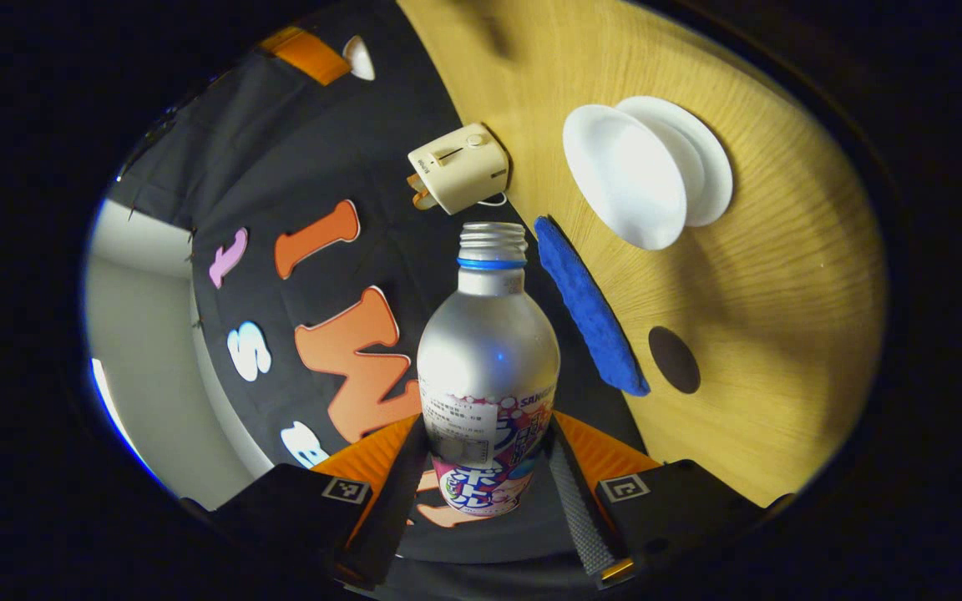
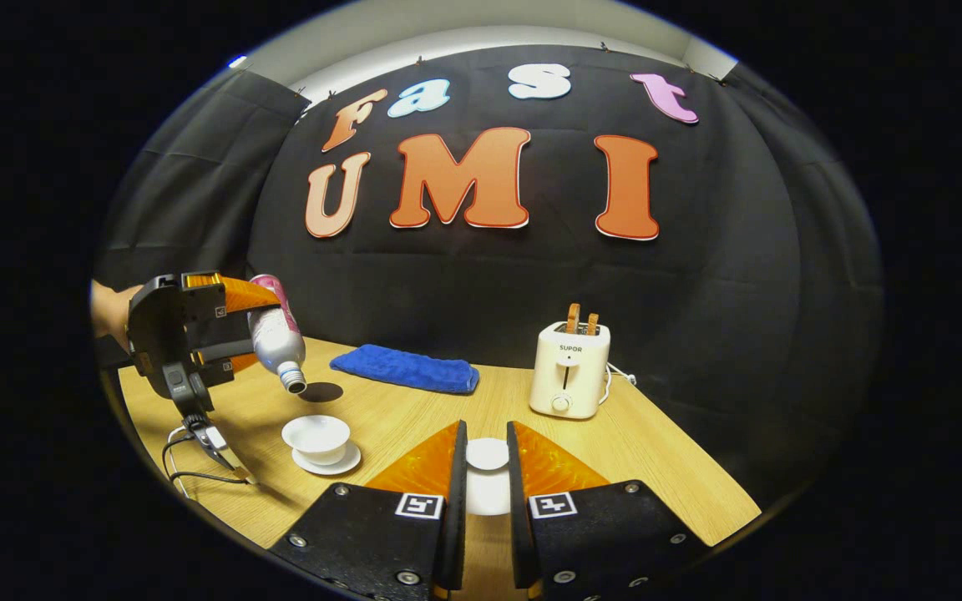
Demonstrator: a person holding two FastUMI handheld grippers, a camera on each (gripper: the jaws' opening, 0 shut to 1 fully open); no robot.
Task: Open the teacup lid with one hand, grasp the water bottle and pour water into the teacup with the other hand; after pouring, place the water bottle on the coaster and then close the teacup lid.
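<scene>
Left claw (image 1: 488, 467) is clamped on the lower body of the water bottle (image 1: 488, 359), both fingers pressing its labelled band; in the right gripper view the same left claw (image 2: 235, 330) holds the water bottle (image 2: 276, 338) tilted mouth-down at roughly 5 o'clock, above and just to the 10 o'clock side of the teacup (image 2: 316, 436) on its saucer (image 2: 339, 464). Right claw (image 2: 486, 480) grips the teacup lid (image 2: 488, 455) between nearly closed fingers, held clear of the cup. Judged step: pouring is in hand, the lid being already off. Next move calls for righting the bottle, then carrying it to the dark round coaster (image 2: 321, 391), which lies on the worktop (image 2: 665, 467) at 12 o'clock of the teacup, near the blue cloth (image 2: 404, 369). Readable writing: "SUPOR" on the toaster (image 2: 569, 369). Bottle label print is too distorted to read reliably; no stream of water can be made out
</scene>
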